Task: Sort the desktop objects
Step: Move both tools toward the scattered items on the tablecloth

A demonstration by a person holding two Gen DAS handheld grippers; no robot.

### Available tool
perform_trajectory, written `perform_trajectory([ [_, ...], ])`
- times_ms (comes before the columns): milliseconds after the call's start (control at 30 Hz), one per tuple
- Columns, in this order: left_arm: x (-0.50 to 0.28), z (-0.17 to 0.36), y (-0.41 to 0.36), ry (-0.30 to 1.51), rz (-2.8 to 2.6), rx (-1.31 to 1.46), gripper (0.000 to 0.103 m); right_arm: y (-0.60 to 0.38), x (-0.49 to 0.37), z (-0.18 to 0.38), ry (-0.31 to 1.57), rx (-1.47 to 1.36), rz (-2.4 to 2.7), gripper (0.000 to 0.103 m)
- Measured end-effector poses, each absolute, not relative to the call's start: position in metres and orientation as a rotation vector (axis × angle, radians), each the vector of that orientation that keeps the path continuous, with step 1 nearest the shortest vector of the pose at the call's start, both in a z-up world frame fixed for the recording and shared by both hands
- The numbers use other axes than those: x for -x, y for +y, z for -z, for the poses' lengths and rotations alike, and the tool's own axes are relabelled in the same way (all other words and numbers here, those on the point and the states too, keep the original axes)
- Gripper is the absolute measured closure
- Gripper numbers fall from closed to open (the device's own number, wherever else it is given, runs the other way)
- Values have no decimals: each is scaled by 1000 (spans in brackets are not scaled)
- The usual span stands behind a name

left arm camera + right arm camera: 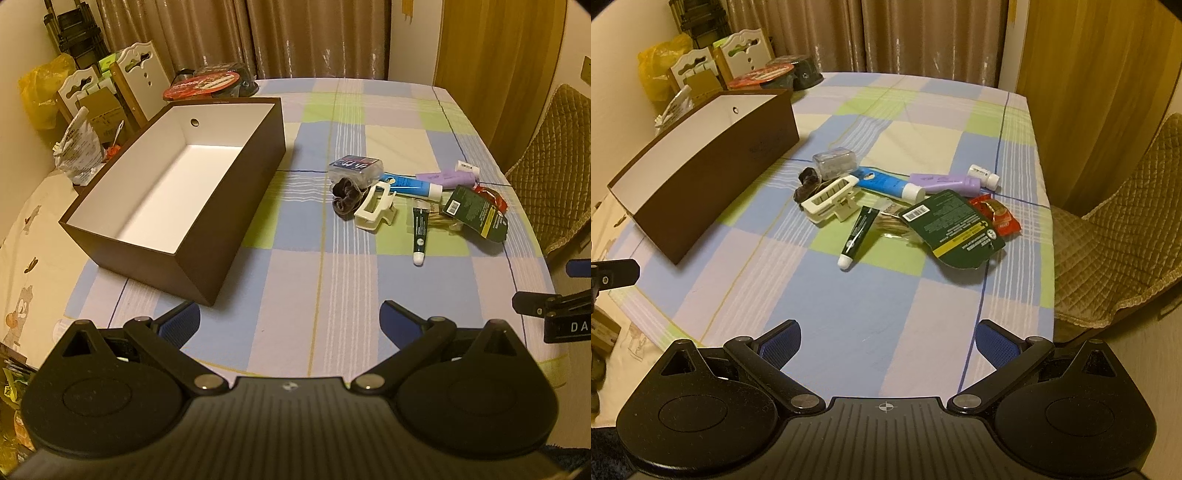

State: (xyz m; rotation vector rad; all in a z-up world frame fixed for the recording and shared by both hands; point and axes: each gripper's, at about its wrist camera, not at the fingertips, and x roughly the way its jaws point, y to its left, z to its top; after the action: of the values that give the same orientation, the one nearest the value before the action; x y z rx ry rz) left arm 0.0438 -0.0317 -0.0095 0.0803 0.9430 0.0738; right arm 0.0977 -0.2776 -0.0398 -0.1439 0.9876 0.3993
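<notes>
The left gripper (290, 321) hangs over the near edge of the table (295, 295) with its blue pads spread wide and nothing between them. The right gripper (886, 343) hovers just to its right, likewise spread and empty.

Out ahead on the left stands the brown box (177, 184), open-topped, its white inside bare. Nothing has gone in, so by my reading the sorting has not begun.

To the right of the box, in the middle of the checked cloth, everything lies in one loose heap: a white hair clip (833, 199) against a dark scrunchie (809, 182), a clear plastic case (836, 162), a blue tube (886, 182), a purple tube (945, 182), a small green tube (858, 230) nearest, and a green card packet (955, 229) overlapping a red sachet (997, 214). The overlaps may hinder clean picks. A padded chair (1126, 229) sits at the right.
</notes>
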Motion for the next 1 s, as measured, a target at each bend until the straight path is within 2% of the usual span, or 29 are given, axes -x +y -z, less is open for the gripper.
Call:
perform_trajectory([
  [867,-114,42,-69,944,120,-113,1,-320,-151,59,1022,10,-407,0],
  [1000,-129,51,-81,946,171,-154,5,-328,-161,62,1021,-3,-402,0],
])
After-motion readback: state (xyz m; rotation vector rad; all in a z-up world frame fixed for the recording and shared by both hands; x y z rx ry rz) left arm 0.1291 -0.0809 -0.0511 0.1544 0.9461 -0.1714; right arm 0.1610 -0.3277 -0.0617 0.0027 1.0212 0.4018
